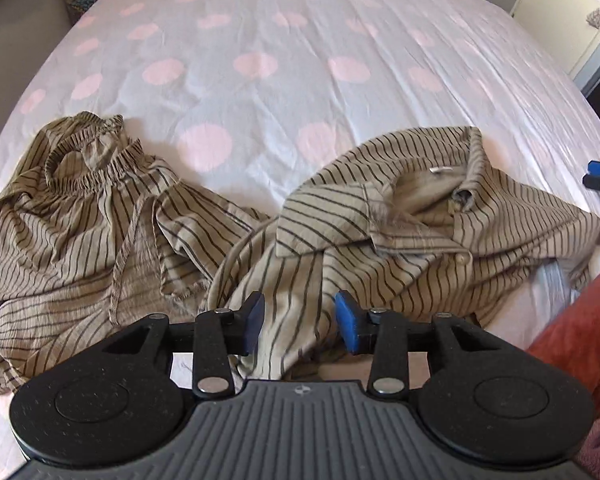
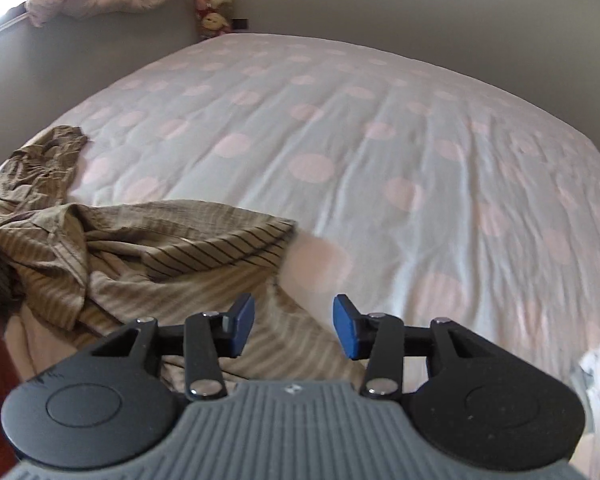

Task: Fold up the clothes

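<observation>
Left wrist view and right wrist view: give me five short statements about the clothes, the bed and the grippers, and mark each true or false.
1. Both the striped shirt and the striped trousers lie crumpled, not yet folded. True.
2. The left gripper is shut on the shirt. False: its jaws stand open over the shirt fabric, gripping nothing.
3. The bedsheet is plain white. False: it is pale with pink dots.
4. The right gripper is open, with shirt fabric and sheet below it. True.
5. The trousers lie on top of the shirt's collar. False: they lie beside the shirt, on its left in the left wrist view, and the collar is uncovered.
</observation>
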{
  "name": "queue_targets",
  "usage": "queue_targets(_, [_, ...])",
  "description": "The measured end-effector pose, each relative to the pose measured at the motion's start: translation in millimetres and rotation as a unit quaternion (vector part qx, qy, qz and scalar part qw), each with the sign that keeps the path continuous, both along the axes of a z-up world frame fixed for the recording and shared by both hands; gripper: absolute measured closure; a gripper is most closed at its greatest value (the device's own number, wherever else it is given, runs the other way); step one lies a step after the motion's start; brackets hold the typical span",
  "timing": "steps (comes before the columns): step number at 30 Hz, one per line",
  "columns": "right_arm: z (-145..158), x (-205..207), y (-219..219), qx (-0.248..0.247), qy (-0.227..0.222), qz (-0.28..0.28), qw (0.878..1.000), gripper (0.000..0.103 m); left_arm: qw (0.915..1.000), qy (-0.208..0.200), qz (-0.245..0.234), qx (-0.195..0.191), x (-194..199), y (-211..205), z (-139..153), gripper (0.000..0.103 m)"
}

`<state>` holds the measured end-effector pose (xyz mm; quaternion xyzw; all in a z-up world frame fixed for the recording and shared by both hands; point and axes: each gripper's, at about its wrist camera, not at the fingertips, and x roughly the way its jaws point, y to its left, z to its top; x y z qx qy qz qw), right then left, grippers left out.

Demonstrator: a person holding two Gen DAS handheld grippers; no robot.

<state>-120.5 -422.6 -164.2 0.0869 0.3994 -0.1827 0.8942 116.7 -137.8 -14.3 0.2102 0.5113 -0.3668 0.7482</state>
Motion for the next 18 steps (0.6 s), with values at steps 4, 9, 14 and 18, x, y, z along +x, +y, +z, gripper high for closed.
queue_targets(4, [-7, 55, 38, 0.021, -0.011, 0.07, 0.997, 0.049, 0.9991, -0.011, 0.039, 0.009, 9, -2, -14, 0.066])
queue_targets(9, [-18, 115, 87, 0.035, -0.013, 0.144, 0.989, 0.045, 0.9963, 0.004, 0.086, -0.002, 19, 11, -30, 0.066])
queue_targets(14, [-30, 166, 121, 0.03, -0.006, 0.198, 0.98, 0.041, 0.994, 0.012, 0.109, -0.008, 22, 26, -37, 0.066])
queue_targets(18, [-44, 205, 143, 0.025, 0.002, 0.229, 0.973, 0.04, 0.993, 0.024, 0.115, -0.015, 26, 35, -42, 0.066])
